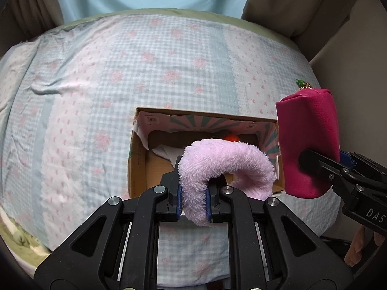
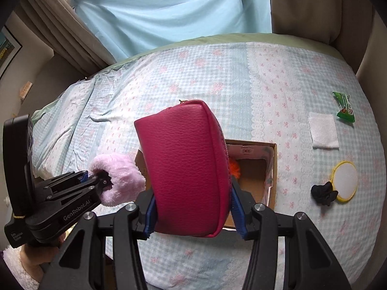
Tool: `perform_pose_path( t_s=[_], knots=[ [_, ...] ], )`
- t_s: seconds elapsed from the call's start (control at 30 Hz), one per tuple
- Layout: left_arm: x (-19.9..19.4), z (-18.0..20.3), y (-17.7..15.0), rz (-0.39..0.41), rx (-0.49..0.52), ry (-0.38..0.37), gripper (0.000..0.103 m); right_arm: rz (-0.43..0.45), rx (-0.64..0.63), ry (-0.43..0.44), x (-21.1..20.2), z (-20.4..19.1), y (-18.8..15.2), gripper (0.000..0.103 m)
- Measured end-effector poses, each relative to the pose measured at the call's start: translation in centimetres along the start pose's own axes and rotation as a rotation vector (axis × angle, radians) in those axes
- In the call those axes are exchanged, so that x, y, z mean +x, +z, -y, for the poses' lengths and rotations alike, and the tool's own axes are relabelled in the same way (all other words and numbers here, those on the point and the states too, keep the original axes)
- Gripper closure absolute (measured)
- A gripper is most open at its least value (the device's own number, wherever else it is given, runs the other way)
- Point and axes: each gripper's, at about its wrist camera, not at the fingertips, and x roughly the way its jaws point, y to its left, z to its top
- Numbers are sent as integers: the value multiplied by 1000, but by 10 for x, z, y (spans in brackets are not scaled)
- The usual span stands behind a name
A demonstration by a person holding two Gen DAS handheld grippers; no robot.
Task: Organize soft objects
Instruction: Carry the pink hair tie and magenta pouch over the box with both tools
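My left gripper (image 1: 193,203) is shut on a fluffy pink ring (image 1: 225,164) and holds it over the near edge of an open cardboard box (image 1: 137,159) on the bed. The ring also shows in the right wrist view (image 2: 118,176). My right gripper (image 2: 192,215) is shut on a magenta leather pouch (image 2: 186,166) and holds it above the box (image 2: 272,169), to the right of the left gripper. The pouch also shows in the left wrist view (image 1: 307,145). An orange fuzzy thing (image 2: 235,169) and white paper (image 1: 164,153) lie inside the box.
The bed has a blue-and-pink checked cover (image 2: 217,72). On its right lie a white cloth square (image 2: 323,130), a green snack packet (image 2: 344,106), a yellow-rimmed white round pad (image 2: 344,181) and a black scrunchie (image 2: 323,192). Curtains (image 2: 169,7) hang behind.
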Motion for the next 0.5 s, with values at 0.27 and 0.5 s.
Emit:
perform_pose_path(
  t_s=[0.27,0.5],
  knots=[
    [59,-28,4,-118,76,-28,91,-61,142,-60,48,-11,-2,56],
    [108,-27,11,-190,138,-14,91,-142,194,-100,93,10,-1,56]
  ],
)
